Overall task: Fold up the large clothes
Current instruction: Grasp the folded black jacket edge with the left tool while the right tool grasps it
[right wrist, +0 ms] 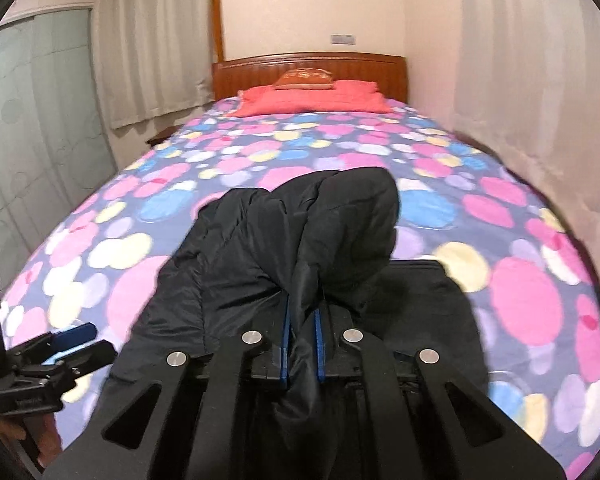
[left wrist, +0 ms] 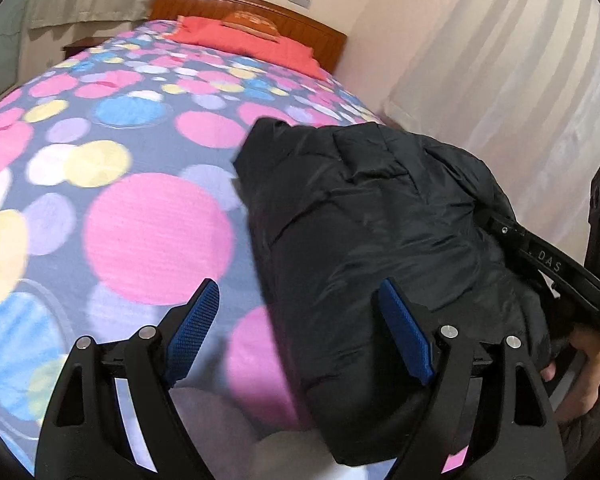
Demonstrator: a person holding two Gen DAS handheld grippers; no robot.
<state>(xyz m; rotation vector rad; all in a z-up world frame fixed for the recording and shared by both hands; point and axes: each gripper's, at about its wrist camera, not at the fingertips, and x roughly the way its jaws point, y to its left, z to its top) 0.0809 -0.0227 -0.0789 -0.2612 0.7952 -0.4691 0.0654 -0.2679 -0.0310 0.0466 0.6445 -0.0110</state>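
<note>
While the right claw [right wrist: 302,332] pinches a fold of the black padded jacket [left wrist: 372,216] bunched on the bed [left wrist: 100,184], the left claw [left wrist: 300,336] hangs spread and empty beside it. Folding looks barely begun: no neat fold shows. Only "DAS" is readable, on the right claw's arm.

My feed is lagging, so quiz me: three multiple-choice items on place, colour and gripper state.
1. Where does the black padded jacket lie? A bed's near end; B floor; C chair.
2. What colour is the flat pillow by the wooden headboard? A blue; B red; C white.
3. What is the right gripper doing? A open; B shut on nothing; C shut on jacket fabric.

A: it rests on the spotted bedspread close to the cameras.
B: red against the brown wood.
C: its blue fingers pinch a black fold.
</note>
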